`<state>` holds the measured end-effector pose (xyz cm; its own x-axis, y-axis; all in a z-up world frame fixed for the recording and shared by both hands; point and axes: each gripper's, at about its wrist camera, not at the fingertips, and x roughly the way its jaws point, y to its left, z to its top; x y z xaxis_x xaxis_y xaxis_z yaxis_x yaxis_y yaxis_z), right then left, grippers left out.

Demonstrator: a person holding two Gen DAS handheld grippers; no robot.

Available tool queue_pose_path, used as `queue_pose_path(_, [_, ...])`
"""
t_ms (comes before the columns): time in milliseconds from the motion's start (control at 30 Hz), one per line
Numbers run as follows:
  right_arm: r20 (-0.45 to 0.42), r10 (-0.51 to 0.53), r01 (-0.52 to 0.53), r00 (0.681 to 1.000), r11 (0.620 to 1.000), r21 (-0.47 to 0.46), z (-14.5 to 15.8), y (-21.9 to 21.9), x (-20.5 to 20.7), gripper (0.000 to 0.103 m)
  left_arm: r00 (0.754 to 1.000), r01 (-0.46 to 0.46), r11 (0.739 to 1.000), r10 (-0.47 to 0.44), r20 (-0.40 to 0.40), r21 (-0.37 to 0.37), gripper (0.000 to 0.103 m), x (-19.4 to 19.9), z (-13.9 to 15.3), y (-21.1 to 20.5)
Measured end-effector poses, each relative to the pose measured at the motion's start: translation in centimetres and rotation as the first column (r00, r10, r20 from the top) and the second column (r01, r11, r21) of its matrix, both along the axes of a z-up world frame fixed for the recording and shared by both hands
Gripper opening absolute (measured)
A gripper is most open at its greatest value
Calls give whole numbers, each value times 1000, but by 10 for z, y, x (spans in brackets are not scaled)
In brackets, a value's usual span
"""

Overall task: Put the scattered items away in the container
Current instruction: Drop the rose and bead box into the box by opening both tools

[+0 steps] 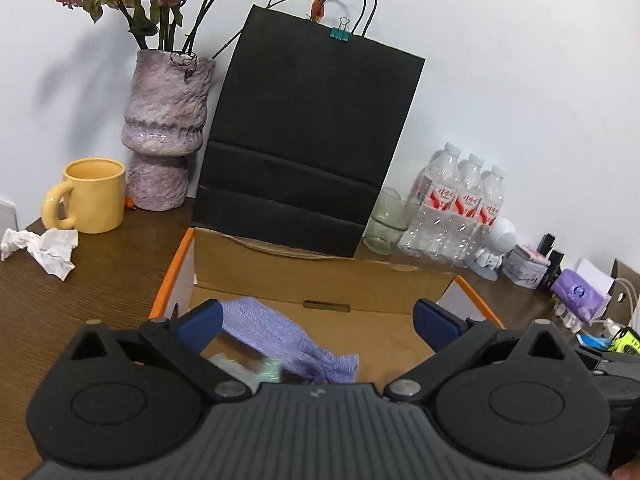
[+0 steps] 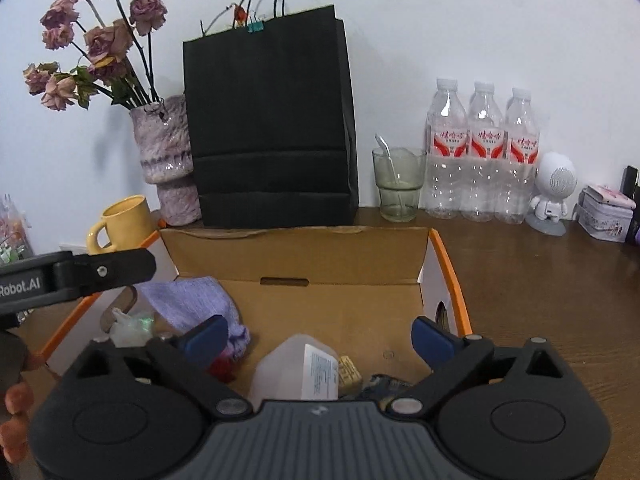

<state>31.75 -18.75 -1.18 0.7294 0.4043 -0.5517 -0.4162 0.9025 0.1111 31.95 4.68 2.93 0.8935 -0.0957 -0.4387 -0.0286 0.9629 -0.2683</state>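
The cardboard box (image 2: 304,308) with orange edges stands open on the worktop (image 2: 540,300), in front of the black paper bag (image 2: 268,128), and both hand-held grippers hang above its near part. The right hand-held gripper (image 2: 318,334) is spread wide and holds nothing; below it lie a translucent plastic bottle (image 2: 292,368), a small yellowish piece and something red. The left hand-held gripper (image 1: 316,322) is also wide and empty, over the purple knitted cloth (image 1: 276,334) and a clear wrapper at the box's left side.

I judge that most items are already inside. The crumpled white paper (image 1: 40,250) still lies outside, near the left edge of the worktop, just beside the yellow mug (image 1: 94,196). Reaching for it may knock the mug or the purple vase (image 1: 166,128) with dried roses, which looks top-heavy. The paper is light and soft, so wide fingers can push it away instead of gripping. Farther back, the glass (image 2: 400,184) with a spoon and the water bottles (image 2: 482,152) stand near the back edge.
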Motion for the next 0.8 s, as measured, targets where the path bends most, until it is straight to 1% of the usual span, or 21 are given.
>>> queue_pose_path(167, [-28,-16,16,999,1000,2,-2,-3,3,100,1000,-1,1000,1,-25,11,103,0,-1,-3])
queue_pose_path(333, [-20,-16,16,1000,1000,-14,0,-2,0,100,1000,-4,1000,5,-23,30,103,-3,1,-5])
queue_pose_path(433, [-7,-11,11,1000,1000,-11,8,-7,-5,100,1000,-6,999,6,-10,33,103,-9,8,-4])
queue_pose_path(500, [23,-5,5,1000,1000,0,19,-13,-15,100,1000,-5,999,5,12,32,103,-19,15,-3])
queue_pose_path(633, [111,9,-11,994,1000,15,41,-33,-47,100,998,6,999,-8,60,34,103,-48,30,0])
queue_pose_path(733, [153,20,-21,988,1000,5,46,-49,-73,100,997,18,998,-23,74,60,103,-71,35,1])
queue_pose_path(800, [156,23,-24,988,1000,6,45,-60,-88,100,997,24,996,-30,73,83,103,-86,35,2])
